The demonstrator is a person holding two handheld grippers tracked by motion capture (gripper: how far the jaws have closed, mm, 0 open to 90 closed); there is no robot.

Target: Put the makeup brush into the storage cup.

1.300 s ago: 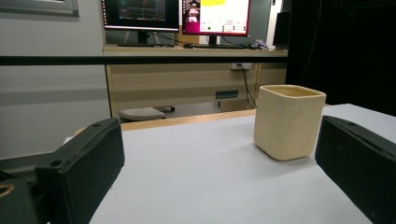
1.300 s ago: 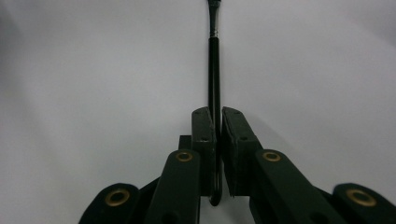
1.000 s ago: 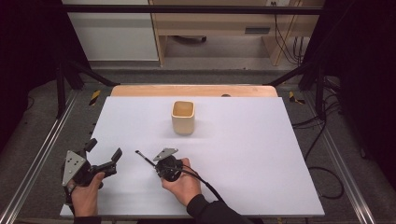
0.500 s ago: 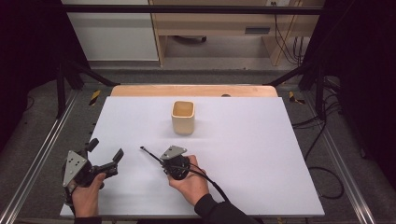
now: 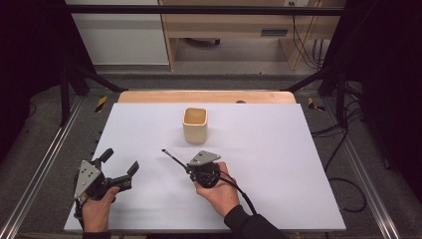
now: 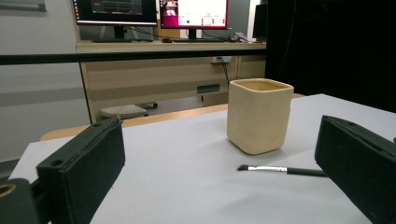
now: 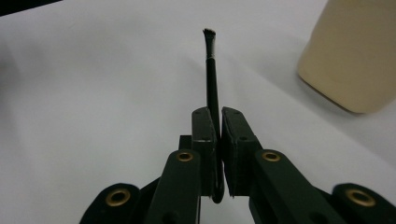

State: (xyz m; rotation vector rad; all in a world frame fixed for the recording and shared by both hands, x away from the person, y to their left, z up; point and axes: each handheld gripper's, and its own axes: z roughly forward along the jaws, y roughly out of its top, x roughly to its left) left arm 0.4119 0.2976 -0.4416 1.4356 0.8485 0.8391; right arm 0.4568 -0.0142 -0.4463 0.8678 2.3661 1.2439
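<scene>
One hand-held gripper (image 5: 185,167) holds brush (image 5: 171,157) level.

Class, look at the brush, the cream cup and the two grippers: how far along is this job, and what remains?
Done: the right gripper has its fingers shut on the thin black brush, bristle end pointing away. In hand: the brush is carried short of the cream cup, which stands upright with nothing seen inside. Left: probably bringing the brush to the cup and dropping it in. The left gripper waits open near the table's front edge.
</scene>
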